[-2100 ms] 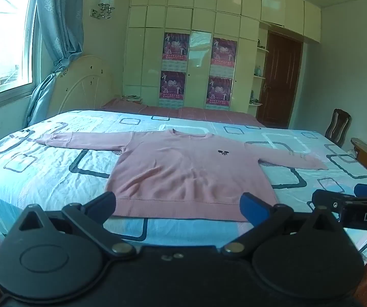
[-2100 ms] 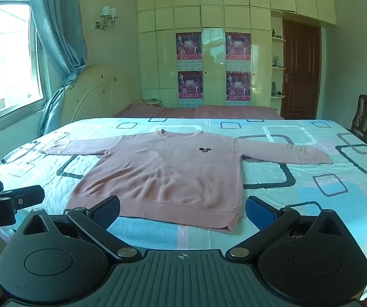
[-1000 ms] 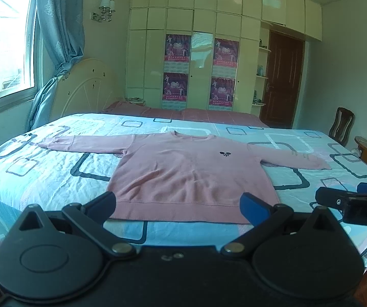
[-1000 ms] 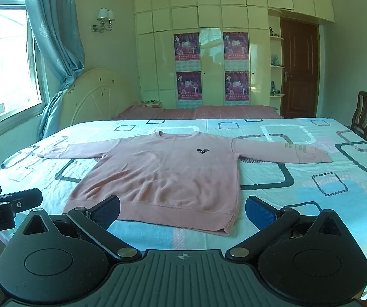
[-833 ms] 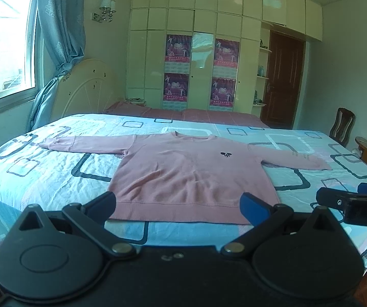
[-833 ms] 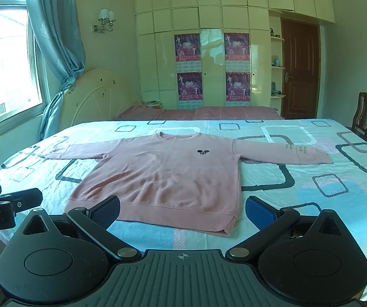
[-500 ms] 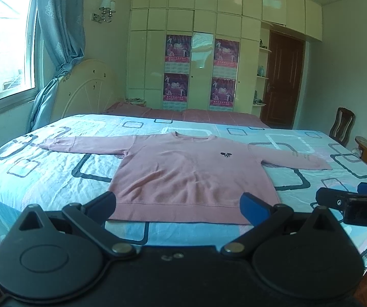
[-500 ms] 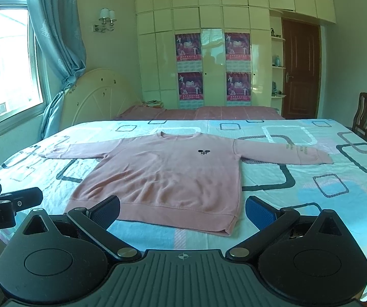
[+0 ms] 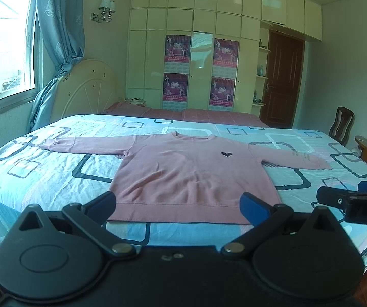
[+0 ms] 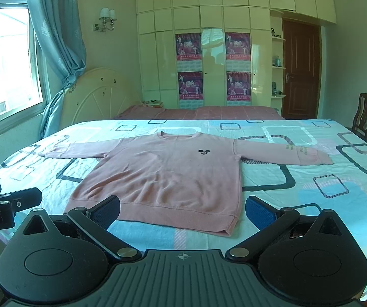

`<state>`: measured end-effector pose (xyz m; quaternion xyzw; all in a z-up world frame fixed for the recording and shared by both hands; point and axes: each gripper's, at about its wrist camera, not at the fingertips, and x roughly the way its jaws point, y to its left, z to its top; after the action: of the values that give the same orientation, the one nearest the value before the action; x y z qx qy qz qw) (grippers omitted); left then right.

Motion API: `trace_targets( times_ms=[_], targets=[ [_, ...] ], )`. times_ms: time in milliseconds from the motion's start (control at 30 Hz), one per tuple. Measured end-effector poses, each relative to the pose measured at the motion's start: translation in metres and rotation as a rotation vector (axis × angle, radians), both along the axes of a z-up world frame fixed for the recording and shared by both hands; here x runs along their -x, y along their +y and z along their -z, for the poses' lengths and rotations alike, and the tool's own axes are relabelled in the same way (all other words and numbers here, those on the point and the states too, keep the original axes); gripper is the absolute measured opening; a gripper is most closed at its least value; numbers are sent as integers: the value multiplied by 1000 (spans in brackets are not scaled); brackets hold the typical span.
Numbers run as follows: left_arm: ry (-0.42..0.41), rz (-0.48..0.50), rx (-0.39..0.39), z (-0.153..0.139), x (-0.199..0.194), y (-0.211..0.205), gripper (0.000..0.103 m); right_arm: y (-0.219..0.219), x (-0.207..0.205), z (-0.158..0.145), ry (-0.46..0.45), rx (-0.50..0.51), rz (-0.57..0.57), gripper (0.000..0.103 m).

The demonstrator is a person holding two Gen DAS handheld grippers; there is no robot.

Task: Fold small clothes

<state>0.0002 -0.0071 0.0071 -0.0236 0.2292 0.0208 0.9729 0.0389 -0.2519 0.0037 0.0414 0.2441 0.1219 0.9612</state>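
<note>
A pink long-sleeved sweatshirt (image 9: 191, 174) (image 10: 168, 174) lies flat and face up on the bed, both sleeves spread out sideways and its hem toward me. A small dark logo marks its chest. My left gripper (image 9: 179, 206) hovers open just short of the hem, nothing between its blue pads. My right gripper (image 10: 182, 211) is also open, in front of the hem's right part, holding nothing. Each gripper appears at the edge of the other's view.
The bed (image 9: 43, 176) has a pale blue sheet with square patterns and a cream headboard (image 9: 81, 89) at the left. A wardrobe wall with posters (image 10: 214, 69) stands behind. A wooden chair (image 10: 365, 115) and a brown door (image 10: 299, 71) are at the right.
Both views have shifted only slightly; the sweatshirt lies as before and both grippers stay open in front of the hem.
</note>
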Motion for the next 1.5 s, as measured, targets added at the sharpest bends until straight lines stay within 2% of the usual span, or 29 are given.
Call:
trace_targets(
  times_ms=[1100,1333,1400,1500],
  targets=[
    [13,1,0,7,-5,1,103,-2,0,0,12,1,4,103],
    [5,1,27,4,-11,4,103,-6,-8,3,14,-4,17,103],
    [13,32,26,5,-19,4,103,-9,-17,4,16,-12,27,103],
    [78,101,-2,13,-45,-1,103,-13,-40,9,37,-34,46,103]
  ],
)
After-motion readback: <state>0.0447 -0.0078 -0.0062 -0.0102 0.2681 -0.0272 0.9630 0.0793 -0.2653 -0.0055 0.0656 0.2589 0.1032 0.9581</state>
